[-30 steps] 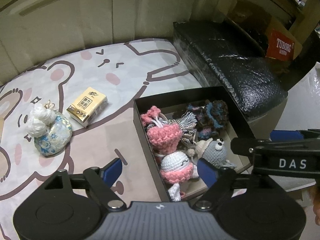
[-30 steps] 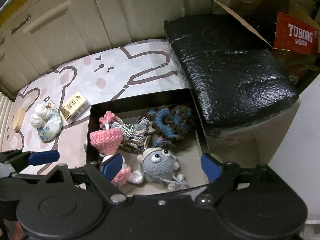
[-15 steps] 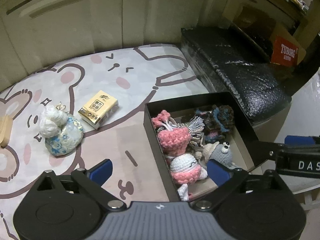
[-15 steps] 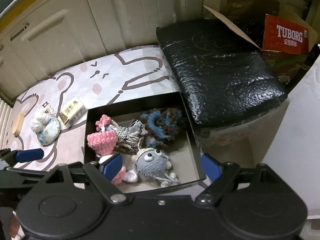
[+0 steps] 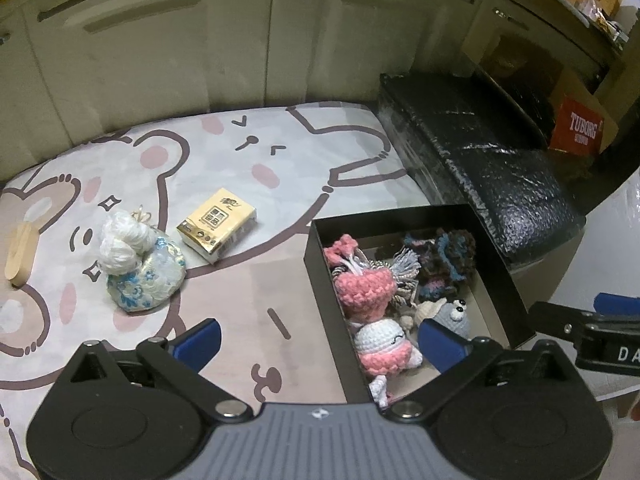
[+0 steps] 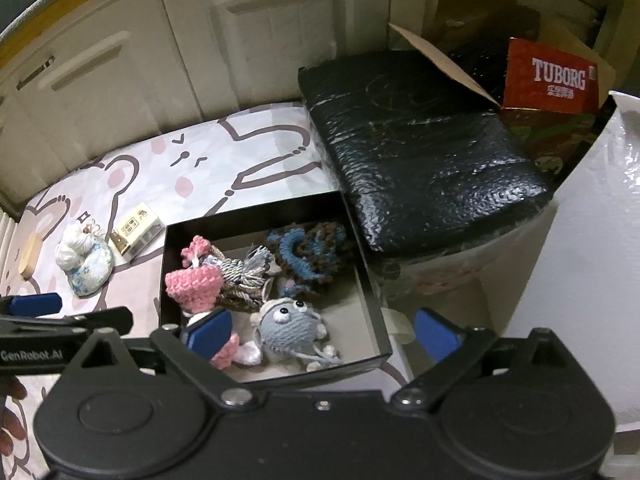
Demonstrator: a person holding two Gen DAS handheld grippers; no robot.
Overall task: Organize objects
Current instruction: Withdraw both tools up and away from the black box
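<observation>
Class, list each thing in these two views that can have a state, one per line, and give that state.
black box: open, no lid, holding crocheted toys
tissue pack: lying flat on the mat, outside the box
blue floral pouch: tied shut, on the mat
left gripper: jaws just opened wide, empty
right gripper: jaws just opened wide, empty

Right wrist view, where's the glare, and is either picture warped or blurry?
Right wrist view: glare streaks the shiny black plastic-wrapped block, and the white surface at right is washed out; cabinet lines bow from fisheye distortion. Left wrist view: the same bowing, dark corners, dimmer light, yet the black open box of crochet toys stays sharp.
</observation>
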